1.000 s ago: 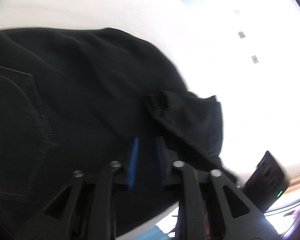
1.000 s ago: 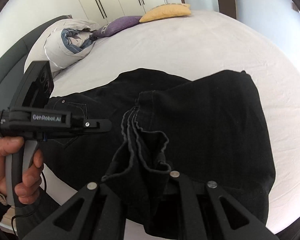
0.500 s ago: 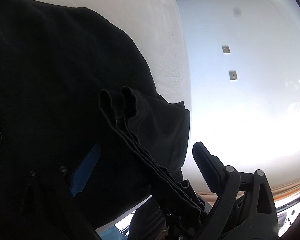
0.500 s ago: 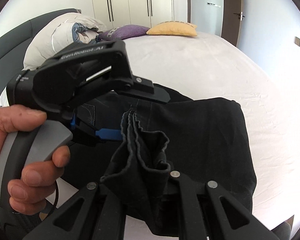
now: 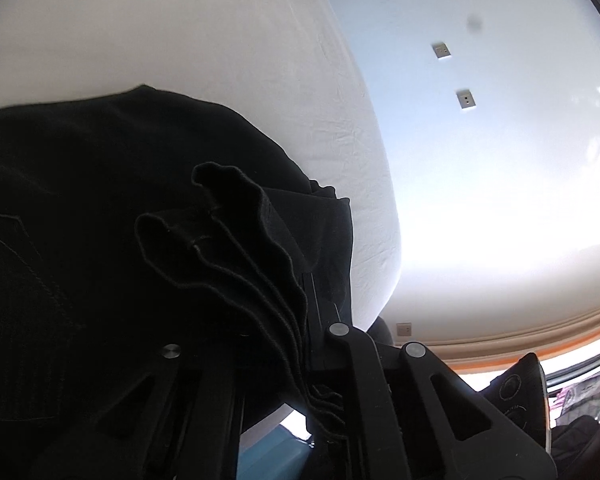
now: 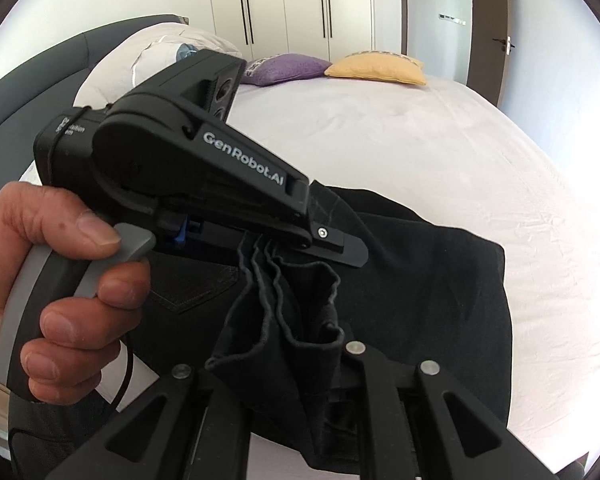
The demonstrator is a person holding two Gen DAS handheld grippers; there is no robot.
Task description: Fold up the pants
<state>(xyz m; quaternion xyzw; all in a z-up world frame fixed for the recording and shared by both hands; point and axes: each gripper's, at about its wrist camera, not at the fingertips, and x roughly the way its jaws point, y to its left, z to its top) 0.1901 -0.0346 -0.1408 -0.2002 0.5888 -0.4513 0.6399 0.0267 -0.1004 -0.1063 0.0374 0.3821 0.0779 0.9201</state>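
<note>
Black denim fills both of our views: the pants [image 6: 428, 288] lie spread on the white bed [image 6: 440, 152], their near end bunched and lifted off the sheet between our two grippers. A back pocket with pale stitching shows on the flat part, under the left tool.

Our left gripper [image 6: 300, 246] comes in from the left of the right wrist view, held by our left hand [image 6: 56, 288] around its grey grip, thumb on top and fingers curled underneath. Its jaws are clamped on the gathered hem [image 5: 236, 256], whose several layers stand in wavy folds as they run out of the pinch. From the left wrist view the same stacked edges rise between the black fingers and fan out ahead, with the rest of the cloth dark and low to the left.

Our right gripper [image 6: 300, 376] has the other end of the same bunch between its fingers at the bottom of its view. Its jaws are easing apart, yet the folded cloth sits packed between them and the fingers press on it. The two tools hold the hem close together, the left one just above and beyond the right.

Farther up the bed we see a purple cushion [image 6: 288, 68] and a yellow cushion [image 6: 376, 70] side by side, a white pillow [image 6: 160, 56] to their left, and wardrobe doors [image 6: 288, 4] behind.
</note>
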